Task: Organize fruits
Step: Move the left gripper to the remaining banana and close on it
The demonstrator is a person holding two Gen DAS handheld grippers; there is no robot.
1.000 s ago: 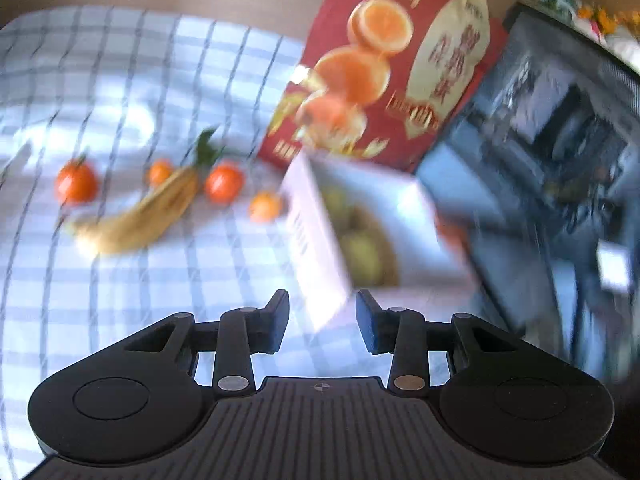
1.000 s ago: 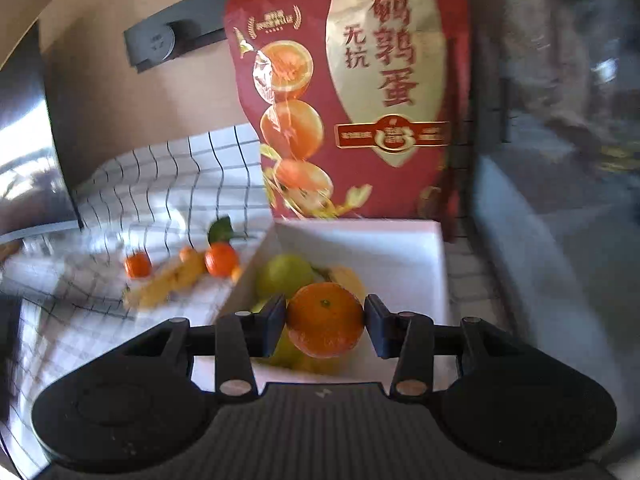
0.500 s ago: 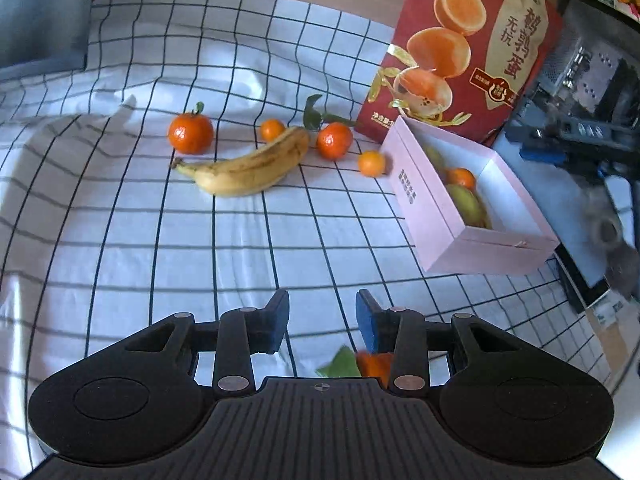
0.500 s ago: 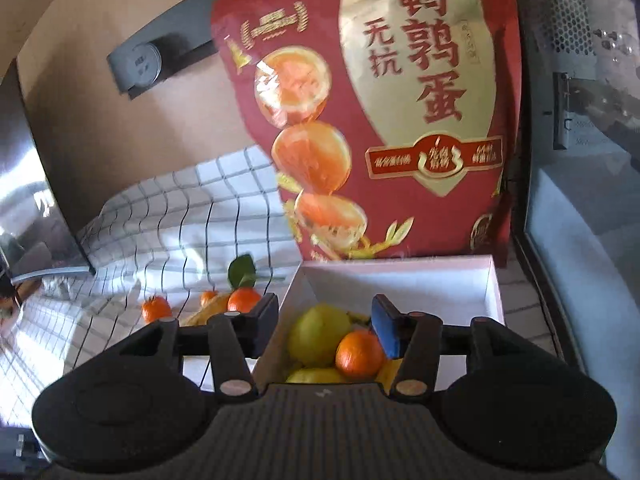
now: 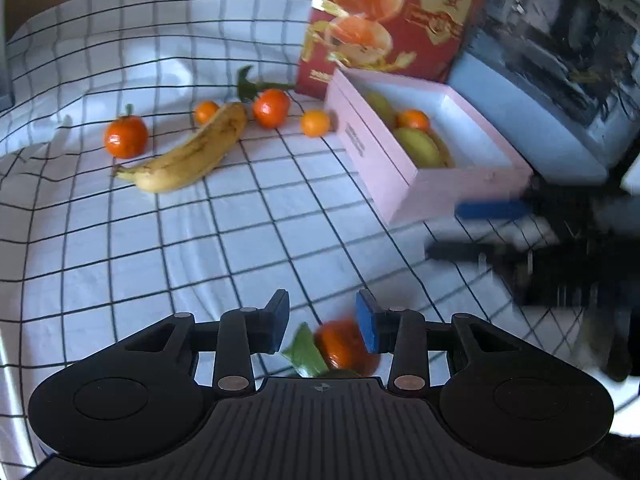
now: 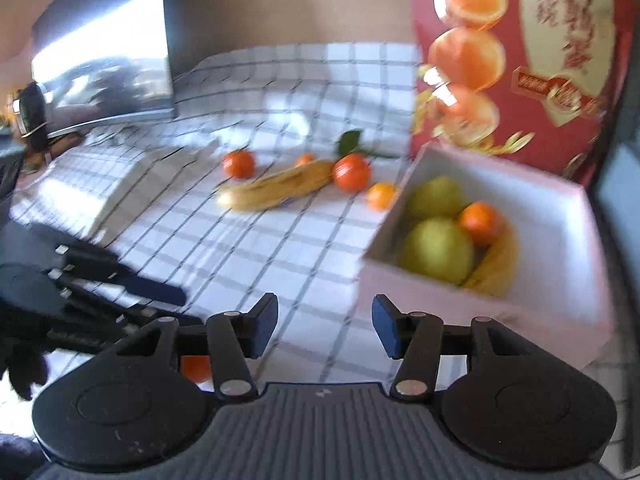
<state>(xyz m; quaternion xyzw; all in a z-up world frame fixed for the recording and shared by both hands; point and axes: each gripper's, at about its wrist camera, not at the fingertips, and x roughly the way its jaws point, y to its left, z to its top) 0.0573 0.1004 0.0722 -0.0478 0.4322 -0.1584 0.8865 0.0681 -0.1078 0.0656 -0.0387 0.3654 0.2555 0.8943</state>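
Left wrist view: left gripper (image 5: 322, 326) hangs low over the checked cloth (image 5: 224, 248), tongs wide, nothing pinched. A tangerine w/ a green leaf (image 5: 344, 346) lies on the cloth right under it, close to the right-hand finger but not squeezed; looks lined up as the next pick. Further off lie a banana (image 5: 188, 152), a big tangerine (image 5: 126, 137), a small one behind the banana tip (image 5: 206, 111), a leafy one (image 5: 271, 107) and another small one (image 5: 315, 123) just beside the pink box (image 5: 400, 184). The box stands in front of a red snack bag (image 5: 384, 20); probably the collection spot, since it holds pears, a banana and a tangerine. Right gripper (image 5: 480, 232) shows blurred, near the box's near corner.

Right wrist view: right gripper (image 6: 325, 326) has tongs wide & empty, over cloth just left of the box (image 6: 560, 216). Inside: two pears (image 6: 438, 250), a tangerine (image 6: 478, 219) resting on them, a banana (image 6: 498, 260) along the wall. Judging by that, abt half the fruit is sorted; six pieces remain outside.
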